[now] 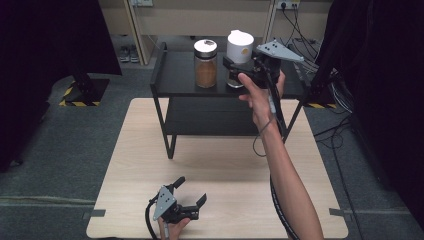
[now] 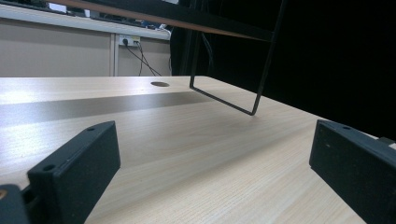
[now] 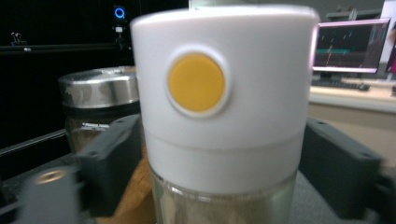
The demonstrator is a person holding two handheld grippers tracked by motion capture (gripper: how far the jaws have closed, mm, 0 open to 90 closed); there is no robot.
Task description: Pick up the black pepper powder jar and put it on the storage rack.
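A glass jar with a tall white cap (image 1: 240,46) and a yellow dot stands on the top shelf of a black rack (image 1: 180,80). My right gripper (image 1: 235,70) reaches it from the right. In the right gripper view the jar (image 3: 219,116) stands between the jaws of my right gripper (image 3: 219,161), which sit close at each side without a clear press. A second jar with a silver lid (image 1: 205,62) and brown contents stands just left of it, also behind the left jaw (image 3: 98,93). My left gripper (image 1: 191,190) rests open on the table's front edge, nothing between its jaws (image 2: 212,158).
The rack stands at the far half of the light wooden table (image 1: 220,165), with a lower shelf (image 1: 210,117) beneath. Its thin black leg (image 2: 261,70) shows ahead of the left gripper. Cables (image 1: 272,150) trail along the right forearm. Grey floor surrounds the table.
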